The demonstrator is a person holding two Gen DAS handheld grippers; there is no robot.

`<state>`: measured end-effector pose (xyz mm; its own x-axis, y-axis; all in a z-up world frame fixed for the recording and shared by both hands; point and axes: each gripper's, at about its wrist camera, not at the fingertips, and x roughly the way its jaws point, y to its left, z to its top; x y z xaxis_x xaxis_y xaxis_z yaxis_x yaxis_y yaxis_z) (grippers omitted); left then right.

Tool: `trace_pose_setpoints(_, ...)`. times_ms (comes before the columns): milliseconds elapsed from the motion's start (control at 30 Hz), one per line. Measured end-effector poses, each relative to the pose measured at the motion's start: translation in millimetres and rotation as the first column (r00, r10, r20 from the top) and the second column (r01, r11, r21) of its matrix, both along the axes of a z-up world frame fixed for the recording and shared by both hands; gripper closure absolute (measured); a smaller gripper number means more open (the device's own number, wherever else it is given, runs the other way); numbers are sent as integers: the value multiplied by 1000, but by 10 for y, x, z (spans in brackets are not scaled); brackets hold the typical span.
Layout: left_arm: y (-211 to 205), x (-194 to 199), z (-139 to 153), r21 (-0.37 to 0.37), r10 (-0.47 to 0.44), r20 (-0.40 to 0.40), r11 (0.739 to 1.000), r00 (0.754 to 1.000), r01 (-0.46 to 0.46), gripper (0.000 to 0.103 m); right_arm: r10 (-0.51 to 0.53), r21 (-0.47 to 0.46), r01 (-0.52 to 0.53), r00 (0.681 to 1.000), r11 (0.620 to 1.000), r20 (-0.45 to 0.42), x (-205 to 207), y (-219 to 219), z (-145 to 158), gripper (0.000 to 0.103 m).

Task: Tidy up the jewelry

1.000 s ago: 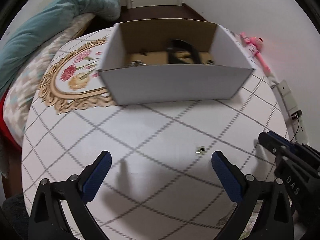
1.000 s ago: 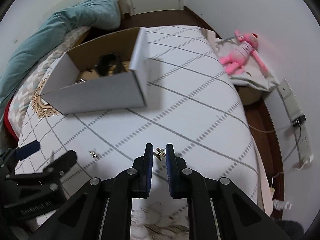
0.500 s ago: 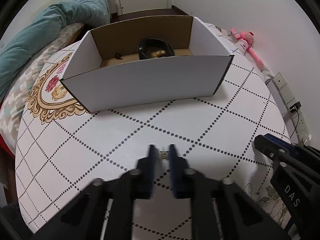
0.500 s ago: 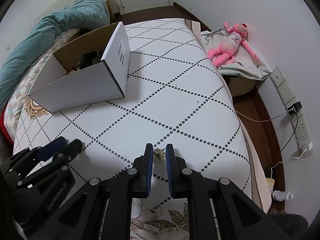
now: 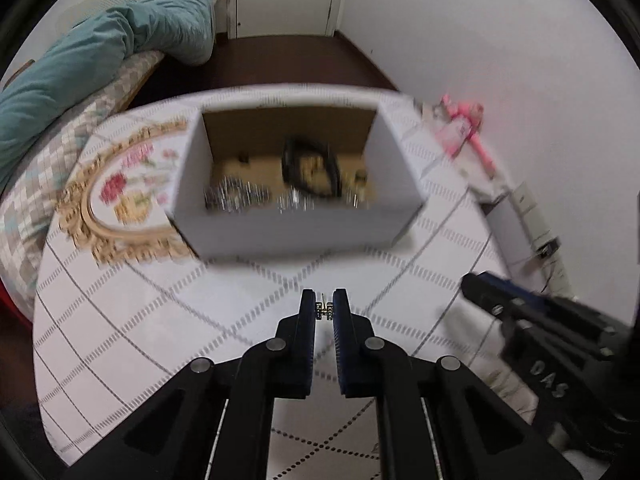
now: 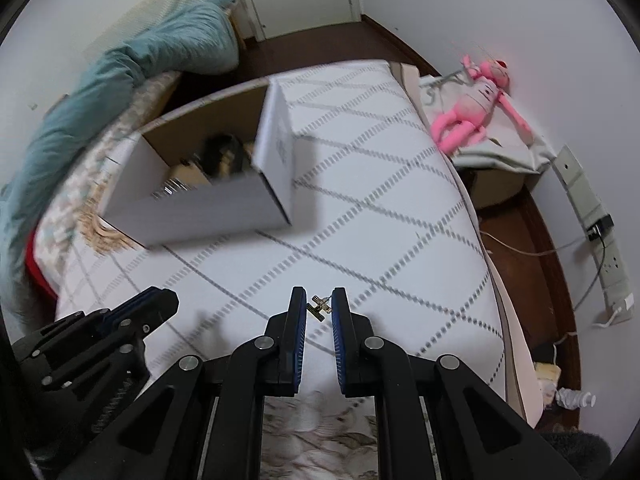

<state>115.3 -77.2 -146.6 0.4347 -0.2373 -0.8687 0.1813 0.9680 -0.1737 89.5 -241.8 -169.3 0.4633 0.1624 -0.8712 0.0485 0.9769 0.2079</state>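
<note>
My left gripper (image 5: 324, 309) is shut on a small silver earring (image 5: 324, 310), held above the bedspread, short of the box. My right gripper (image 6: 319, 307) is shut on a small gold cross-shaped earring (image 6: 319, 306), also held above the bedspread. An open white cardboard box (image 5: 296, 228) stands ahead of the left gripper; it shows to the left in the right wrist view (image 6: 208, 208). Inside lie a black ring-shaped piece (image 5: 310, 168) and several silver pieces (image 5: 236, 198), blurred. The right gripper shows at the right of the left view (image 5: 532, 320), the left gripper at the lower left of the right view (image 6: 96, 340).
The white bedspread with a dotted diamond pattern (image 6: 380, 208) covers the bed. A teal blanket (image 5: 80, 60) lies at the far left. A pink plush toy (image 6: 476, 108) sits off the bed's right side. A power strip (image 6: 600, 248) runs along the right wall.
My left gripper closed on the silver earring on the bedspread and lifted it towards the box. My right gripper kept its gold earring and also moved nearer the box.
</note>
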Motion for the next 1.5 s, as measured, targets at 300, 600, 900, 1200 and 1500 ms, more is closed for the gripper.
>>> trace_pose_setpoints(300,338,961,290,17,28,-22,999,999,-28,97,119,63,-121,993,991,21,886,270,395,90)
trace_pose_setpoints(600,485,1498,24,103,34,-110,994,993,-22,97,174,18,-173,980,985,-101,1713,467,198,90)
trace_pose_setpoints(900,541,1702,22,107,61,-155,993,986,-45,92,167,-10,-171,972,985,-164,1916,476,125,89)
trace_pose_setpoints(1200,582,1655,84,142,104,-121,986,987,-87,43,154,-49,-163,976,985,-154,1898,476,189,89)
trace_pose_setpoints(1500,690,1558,52,169,144,-93,977,985,-127,15,127,-94,-140,984,986,-126,1825,433,242,53)
